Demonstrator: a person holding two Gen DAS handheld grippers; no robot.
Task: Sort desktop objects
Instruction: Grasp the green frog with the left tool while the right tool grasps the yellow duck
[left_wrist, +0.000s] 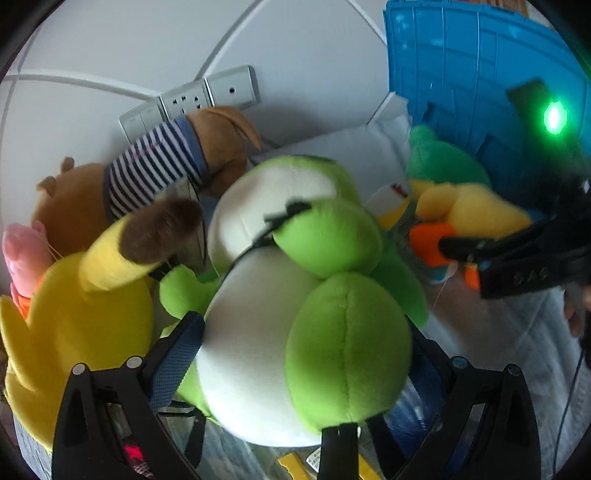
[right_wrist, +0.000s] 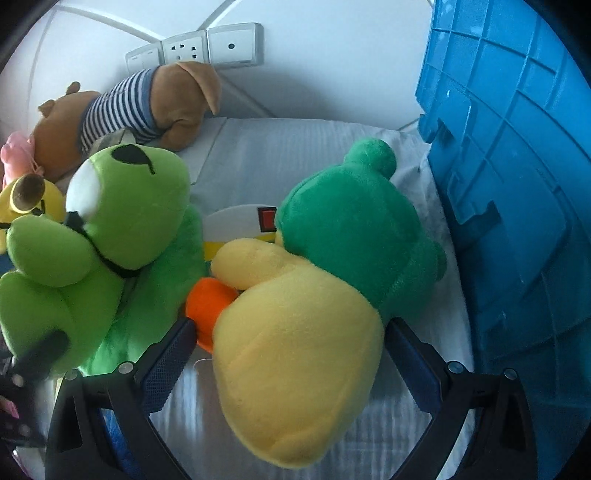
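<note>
Two plush toys are in our tongs at once, so plenty can slip. Nearest, the left tongs (left_wrist: 306, 354) sit clamped around the belly of the lime green frog (left_wrist: 295, 295), and the right tongs (right_wrist: 291, 354) squeeze the yellow body of the green-and-yellow duck toy (right_wrist: 314, 314). Both grips are on soft stuffing, so a quick lift could let either toy squirm out. The two toys nearly touch, and we reckon one could drag the other, or the white card (right_wrist: 236, 221) underneath. Left of the frog, the yellow plush (left_wrist: 74, 314) crowds us. On the right, the blue crate (right_wrist: 517, 184) walls us in close. Farther back, the brown dog in a striped shirt (right_wrist: 147, 99) lies against the wall under the wall sockets (right_wrist: 195, 50), so open room is mostly straight up.
</note>
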